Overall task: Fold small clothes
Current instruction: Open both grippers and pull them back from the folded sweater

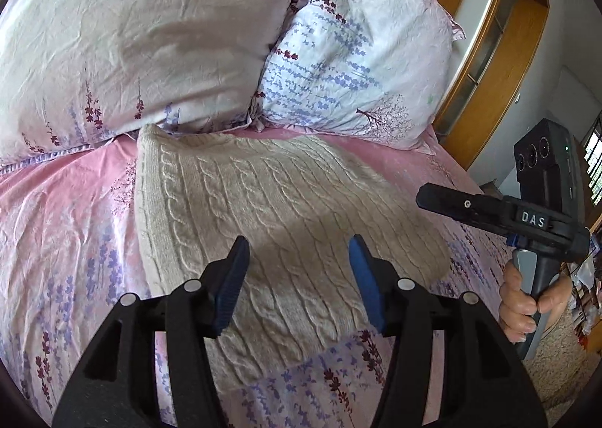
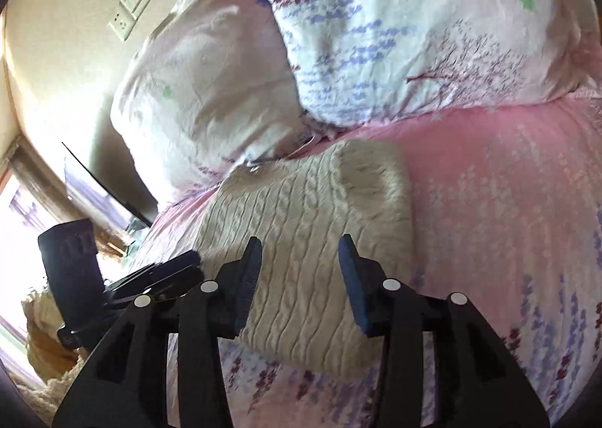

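A cream cable-knit sweater lies folded on the pink flowered bed sheet. It also shows in the right wrist view, its ribbed end toward the pillows. My left gripper is open and empty, a little above the sweater's near part. My right gripper is open and empty above the sweater too. The right gripper shows in the left wrist view at the sweater's right side. The left gripper shows in the right wrist view at the sweater's left edge.
Two flowered pillows lie just beyond the sweater at the head of the bed. A wooden headboard frame stands at the right. A wall with sockets and a bright window are at the left.
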`<state>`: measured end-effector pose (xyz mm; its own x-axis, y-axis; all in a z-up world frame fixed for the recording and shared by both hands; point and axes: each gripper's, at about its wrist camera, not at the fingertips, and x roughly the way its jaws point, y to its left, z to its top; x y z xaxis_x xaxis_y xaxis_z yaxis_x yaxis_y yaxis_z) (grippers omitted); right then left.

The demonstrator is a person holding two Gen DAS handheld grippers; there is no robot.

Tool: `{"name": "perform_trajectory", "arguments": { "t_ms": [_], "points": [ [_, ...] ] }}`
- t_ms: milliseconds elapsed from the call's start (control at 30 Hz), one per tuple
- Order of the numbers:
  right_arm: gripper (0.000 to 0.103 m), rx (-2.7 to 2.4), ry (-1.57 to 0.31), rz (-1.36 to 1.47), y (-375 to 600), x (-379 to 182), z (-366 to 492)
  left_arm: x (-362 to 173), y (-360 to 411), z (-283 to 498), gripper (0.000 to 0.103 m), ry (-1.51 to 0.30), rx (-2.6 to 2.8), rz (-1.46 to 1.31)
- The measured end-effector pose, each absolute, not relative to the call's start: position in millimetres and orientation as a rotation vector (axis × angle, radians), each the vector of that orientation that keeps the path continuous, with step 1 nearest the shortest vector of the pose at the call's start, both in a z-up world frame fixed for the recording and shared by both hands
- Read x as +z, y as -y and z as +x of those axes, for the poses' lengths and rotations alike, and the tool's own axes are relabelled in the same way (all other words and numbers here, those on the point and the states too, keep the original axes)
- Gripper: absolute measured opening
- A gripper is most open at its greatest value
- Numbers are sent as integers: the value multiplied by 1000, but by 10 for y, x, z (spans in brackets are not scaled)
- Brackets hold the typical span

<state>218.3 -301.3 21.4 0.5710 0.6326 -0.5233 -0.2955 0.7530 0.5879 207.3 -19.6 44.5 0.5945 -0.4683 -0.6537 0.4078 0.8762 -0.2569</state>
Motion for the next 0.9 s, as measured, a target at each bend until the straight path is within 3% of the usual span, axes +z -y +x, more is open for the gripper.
{"name": "perform_trajectory", "arguments": {
  "t_ms": [67, 200, 333, 400, 467, 500, 633, 900],
  "points": [
    [44, 543, -849, 451, 2892, 63, 2237, 362, 246, 2096, 57, -802, -501, -70],
    [44, 502, -856, 471, 2806, -63, 2268, 301, 403, 2109, 69, -784, -493, -29],
    [45, 467, -836, 451, 2845, 39, 2148, 410, 385, 2048, 70, -778, -486, -64],
    [57, 407, -796, 392, 2885, 154, 2015, 511, 299, 1945, 70, -753, -472, -79],
    [76, 347, -741, 345, 2937, 257, 1865, 587, 197, 1814, 72, -719, -419, -61],
    [79, 327, -720, 329, 2952, 285, 1808, 609, 135, 1748, 73, -706, -391, -55],
    [102, 257, -662, 270, 2968, 363, 1509, 584, -101, 1478, 88, -696, -247, -27],
    [102, 223, -699, 146, 2639, 197, 1204, 302, -239, 1148, 99, -794, -93, 2]
  ]
}}
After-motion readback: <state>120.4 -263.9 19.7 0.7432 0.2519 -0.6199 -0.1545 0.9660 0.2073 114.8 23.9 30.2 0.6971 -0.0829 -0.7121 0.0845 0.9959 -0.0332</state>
